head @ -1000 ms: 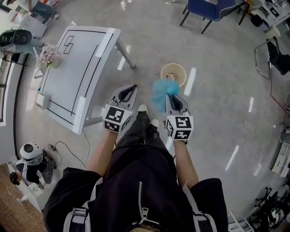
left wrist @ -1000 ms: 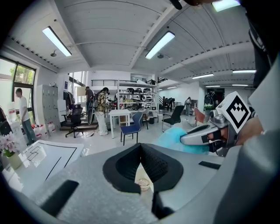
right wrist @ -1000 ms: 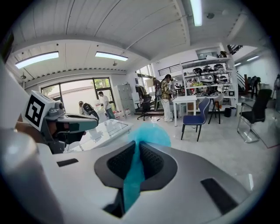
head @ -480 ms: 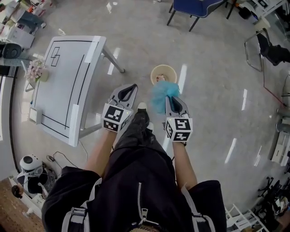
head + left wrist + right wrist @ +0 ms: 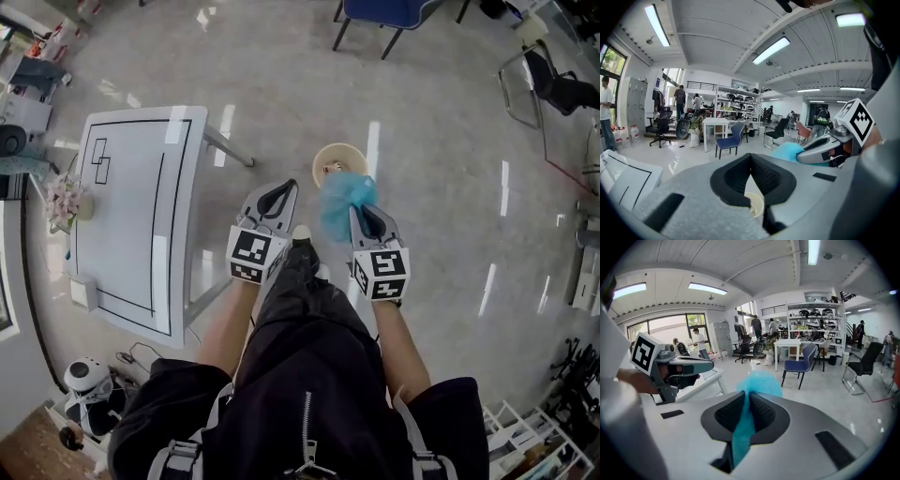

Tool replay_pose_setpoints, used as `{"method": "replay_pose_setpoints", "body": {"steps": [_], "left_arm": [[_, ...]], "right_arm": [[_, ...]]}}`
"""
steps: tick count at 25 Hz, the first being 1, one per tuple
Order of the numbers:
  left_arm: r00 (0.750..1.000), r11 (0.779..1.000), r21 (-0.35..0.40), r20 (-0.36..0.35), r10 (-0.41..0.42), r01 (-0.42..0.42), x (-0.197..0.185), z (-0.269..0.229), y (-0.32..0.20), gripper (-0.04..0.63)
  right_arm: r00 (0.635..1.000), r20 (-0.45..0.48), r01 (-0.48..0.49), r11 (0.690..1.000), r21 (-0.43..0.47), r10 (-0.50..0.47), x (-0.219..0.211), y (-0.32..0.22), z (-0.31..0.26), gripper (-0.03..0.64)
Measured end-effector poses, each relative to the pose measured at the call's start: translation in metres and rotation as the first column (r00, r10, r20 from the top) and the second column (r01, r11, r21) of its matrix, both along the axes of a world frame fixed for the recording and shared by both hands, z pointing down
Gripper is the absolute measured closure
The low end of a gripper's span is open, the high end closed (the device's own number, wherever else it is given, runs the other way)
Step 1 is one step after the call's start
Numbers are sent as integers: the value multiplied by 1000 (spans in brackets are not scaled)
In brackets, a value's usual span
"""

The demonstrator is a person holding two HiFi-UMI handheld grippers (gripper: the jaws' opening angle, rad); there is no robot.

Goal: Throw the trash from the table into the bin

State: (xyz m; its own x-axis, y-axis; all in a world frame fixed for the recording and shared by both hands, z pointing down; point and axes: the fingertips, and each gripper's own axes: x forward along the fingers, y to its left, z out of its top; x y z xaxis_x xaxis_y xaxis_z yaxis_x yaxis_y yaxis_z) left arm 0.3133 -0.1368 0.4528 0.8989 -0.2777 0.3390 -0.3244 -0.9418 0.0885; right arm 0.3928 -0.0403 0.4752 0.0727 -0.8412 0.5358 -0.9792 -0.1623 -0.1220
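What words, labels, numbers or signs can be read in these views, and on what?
None readable.
The left tool and right tool: square marker patterns only, no letters.
The table: black outlines, no words.
The blue trash: no print.
The background shelves: too small to read.

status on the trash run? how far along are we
Done: the blue trash is off the table, and the bin seems to hold something already. In hand: the right gripper is clamped on the blue trash, held close to the bin on the floor, not dropped yet. The left gripper is shut and empty. Left: get it over the bin and release.
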Motion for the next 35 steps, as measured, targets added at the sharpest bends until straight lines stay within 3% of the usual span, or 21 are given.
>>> {"method": "replay_pose_setpoints", "body": {"steps": [6, 13, 24, 31, 35], "left_arm": [[997, 997, 38, -2, 71, -71, 33, 15, -30, 591], [994, 994, 18, 13, 106, -107, 70, 50, -40, 591], [998, 998, 19, 19, 55, -56, 104, 110, -64, 591], [996, 995, 45, 28, 83, -85, 130, 181, -79, 591], [994, 994, 41, 26, 103, -104, 140, 224, -80, 591]], "right_arm": [[999, 9, -42, 999, -28, 42, 14, -23, 18, 592], [998, 39, -50, 997, -61, 52, 44, -36, 50, 592], [998, 50, -26, 998, -52, 29, 89, -49, 104, 592], [997, 56, -55, 997, -59, 58, 120, -62, 178, 592], [999, -43, 1, 996, -91, -4, 123, -68, 221, 592]]}}
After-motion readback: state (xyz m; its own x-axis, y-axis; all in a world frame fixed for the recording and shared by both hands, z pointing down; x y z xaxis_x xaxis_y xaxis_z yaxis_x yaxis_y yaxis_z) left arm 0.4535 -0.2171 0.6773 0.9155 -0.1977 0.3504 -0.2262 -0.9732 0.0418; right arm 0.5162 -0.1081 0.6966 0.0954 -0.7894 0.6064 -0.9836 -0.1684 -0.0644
